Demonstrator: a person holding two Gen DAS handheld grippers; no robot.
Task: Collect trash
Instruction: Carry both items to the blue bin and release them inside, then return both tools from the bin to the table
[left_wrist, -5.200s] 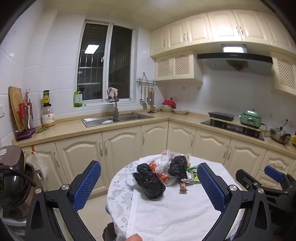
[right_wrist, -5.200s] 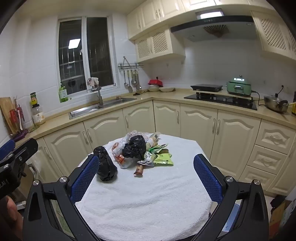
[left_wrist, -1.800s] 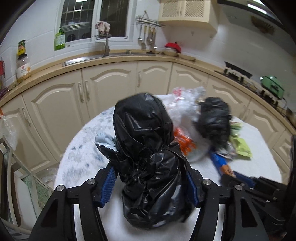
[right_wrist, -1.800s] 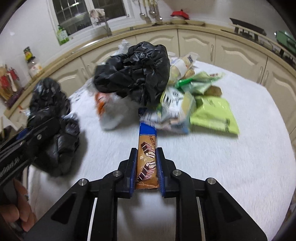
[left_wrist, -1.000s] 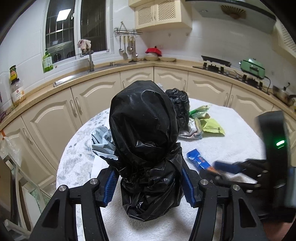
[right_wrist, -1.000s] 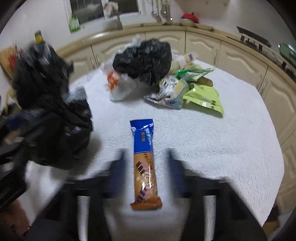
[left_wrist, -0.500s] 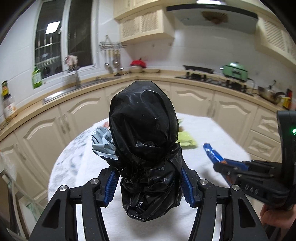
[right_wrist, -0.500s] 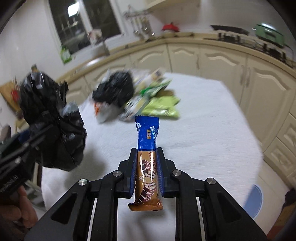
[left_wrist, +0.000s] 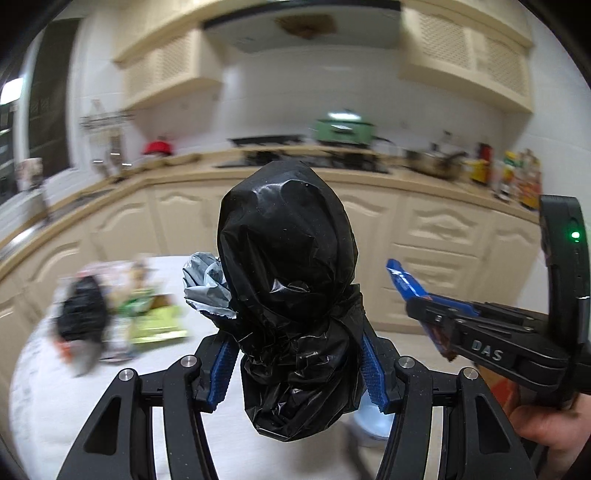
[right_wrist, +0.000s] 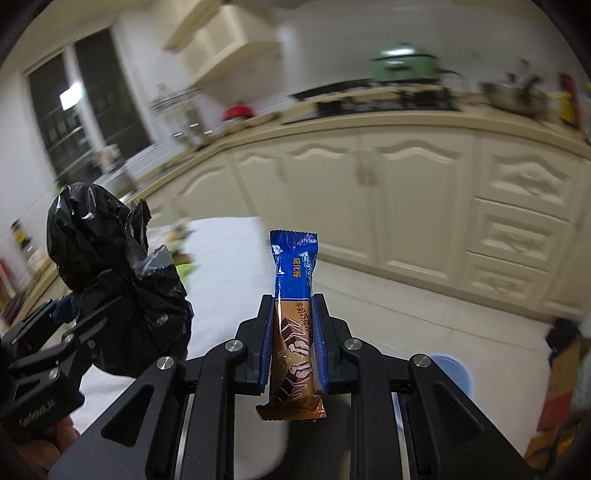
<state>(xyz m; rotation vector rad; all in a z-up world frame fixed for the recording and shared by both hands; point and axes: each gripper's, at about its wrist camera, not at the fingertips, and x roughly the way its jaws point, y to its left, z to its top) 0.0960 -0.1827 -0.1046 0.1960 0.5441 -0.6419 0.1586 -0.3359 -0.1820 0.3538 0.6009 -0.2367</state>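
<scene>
Carrying trash off the surface (right_wrist: 229, 266), left claw (left_wrist: 297, 369) clamps a black bag (left_wrist: 288, 266), right claw (right_wrist: 293, 343) pinches a snack wrapper (right_wrist: 293, 295), likely binward.

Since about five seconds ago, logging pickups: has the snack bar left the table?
Yes. The snack bar, then beside the pile, now sits clamped in the right tongs, raised above the table.

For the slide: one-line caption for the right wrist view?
Right gripper clamps a chocolate bar wrapper; left gripper holds a black trash bag.
</scene>
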